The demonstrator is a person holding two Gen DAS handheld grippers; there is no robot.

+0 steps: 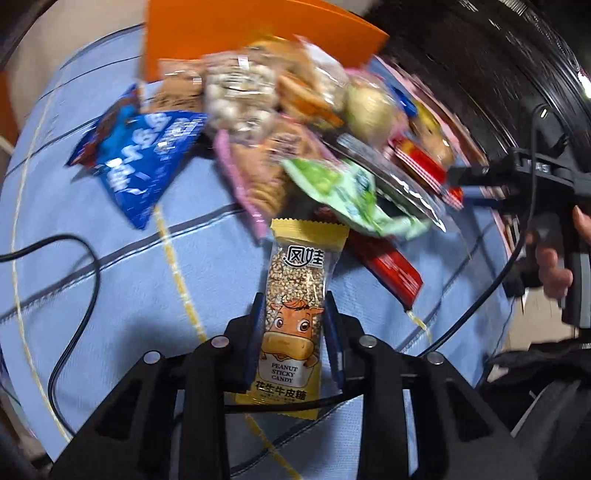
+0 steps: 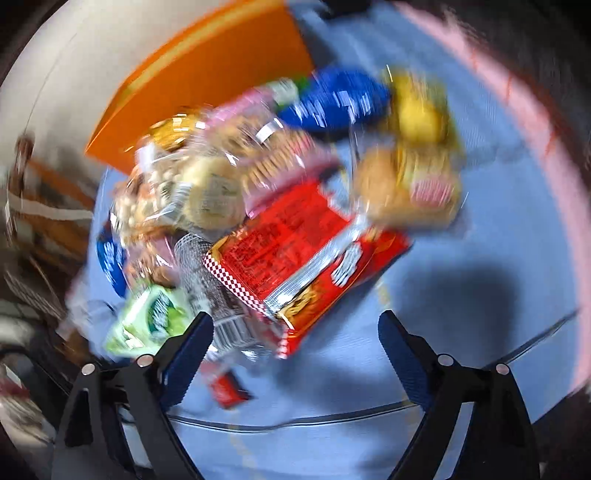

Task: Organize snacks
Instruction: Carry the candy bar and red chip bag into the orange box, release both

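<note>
A yellow peanut sticky candy packet (image 1: pixel 295 291) with a cartoon cow stands lengthwise between the fingers of my left gripper (image 1: pixel 293 314), which press on its two sides. Beyond it lies a heap of snacks: a blue packet (image 1: pixel 144 158), a green packet (image 1: pixel 340 188), biscuit bags and a red bar (image 1: pixel 391 269). My right gripper (image 2: pixel 295 317) is wide open over the near corner of a red packet (image 2: pixel 295 251), without touching it. In the left wrist view the right gripper (image 1: pixel 458 182) reaches into the heap from the right, held by a hand (image 1: pixel 554 266).
The snacks lie on a light blue striped cloth (image 1: pixel 129 295). An orange box (image 1: pixel 229 33) stands behind the heap, also the orange box (image 2: pixel 207 81) in the blurred right wrist view. A black cable (image 1: pixel 85 295) runs over the cloth at the left.
</note>
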